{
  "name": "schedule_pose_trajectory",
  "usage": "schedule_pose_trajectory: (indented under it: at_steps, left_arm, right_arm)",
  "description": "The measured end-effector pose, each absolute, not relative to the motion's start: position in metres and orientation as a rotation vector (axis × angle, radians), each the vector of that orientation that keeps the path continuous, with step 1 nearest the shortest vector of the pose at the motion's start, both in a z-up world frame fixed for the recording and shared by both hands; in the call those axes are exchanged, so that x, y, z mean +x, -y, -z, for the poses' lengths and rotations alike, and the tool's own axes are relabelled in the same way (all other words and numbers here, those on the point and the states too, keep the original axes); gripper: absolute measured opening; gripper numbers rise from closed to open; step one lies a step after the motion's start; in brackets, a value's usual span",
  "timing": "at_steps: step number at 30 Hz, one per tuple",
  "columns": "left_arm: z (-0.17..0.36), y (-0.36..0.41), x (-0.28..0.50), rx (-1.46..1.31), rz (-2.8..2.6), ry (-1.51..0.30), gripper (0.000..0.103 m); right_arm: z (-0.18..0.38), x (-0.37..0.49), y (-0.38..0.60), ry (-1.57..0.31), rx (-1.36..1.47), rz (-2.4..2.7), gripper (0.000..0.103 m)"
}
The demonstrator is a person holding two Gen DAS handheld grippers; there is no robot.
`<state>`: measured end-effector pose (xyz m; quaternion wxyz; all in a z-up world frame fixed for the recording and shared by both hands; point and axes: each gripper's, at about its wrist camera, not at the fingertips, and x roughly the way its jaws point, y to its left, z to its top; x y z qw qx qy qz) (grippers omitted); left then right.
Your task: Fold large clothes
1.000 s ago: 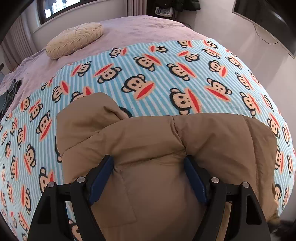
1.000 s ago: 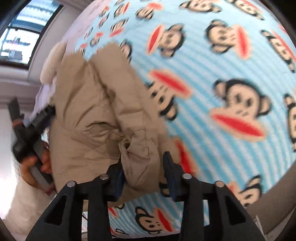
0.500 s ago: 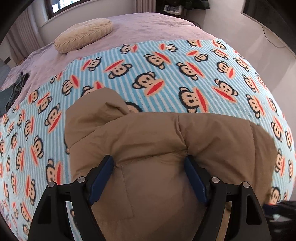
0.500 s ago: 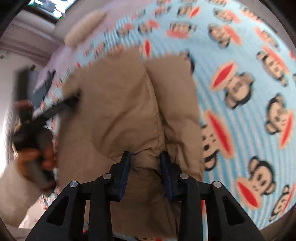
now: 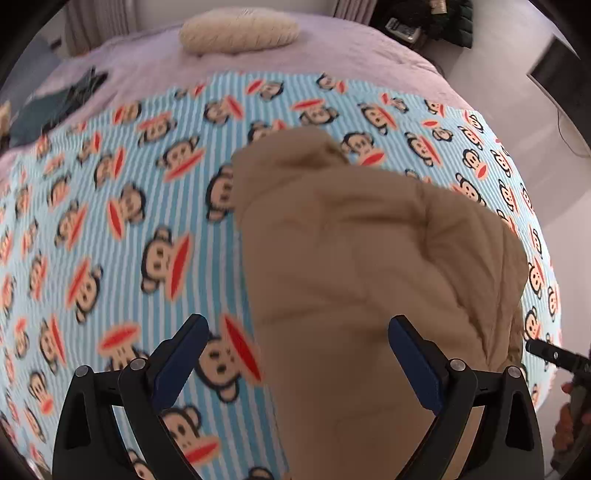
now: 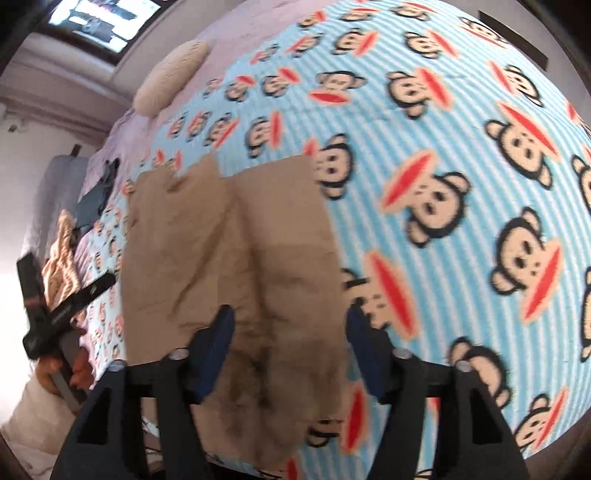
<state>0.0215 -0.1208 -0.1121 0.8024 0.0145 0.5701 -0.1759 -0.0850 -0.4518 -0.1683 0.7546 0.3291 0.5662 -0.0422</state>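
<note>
Tan jacket (image 6: 236, 251) lies lengthwise, pointing toward the pillow (image 6: 171, 75)

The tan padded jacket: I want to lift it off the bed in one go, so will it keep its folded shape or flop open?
The tan padded jacket looks soft and puffy, creased all over, so it would probably sag and unfold if lifted by one edge. Its padding suggests bulky but light. On the fleecy monkey blanket it likely drags rather than slides.

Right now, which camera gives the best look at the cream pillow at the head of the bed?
The left wrist view: the cream pillow lies whole and fairly sharp on the lilac bedcover. The right wrist view shows it too, but smaller, slanted and blurrier.
</note>
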Motion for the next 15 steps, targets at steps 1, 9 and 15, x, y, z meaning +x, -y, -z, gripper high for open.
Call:
schedule_pose_trajectory:
  at_steps: [1,9,15]
  left_arm:
    - [0.116,0.117,0.02,0.013,0.383,-1.238,0.098]
    - [0.141,0.104,0.017,-0.152,0.487,-1.352,0.102]
    - [0.165,0.096,0.023,-0.349,0.653,-1.469,0.102]
  right_arm:
    - [0.173,-0.083,0.455,-1.247,0.741,0.082,0.086]
    - [0.203,-0.06,0.453,-1.304,0.838,-0.107,0.099]
    - [0.232,-0.035,0.448,-1.354,0.902,-0.183,0.103]
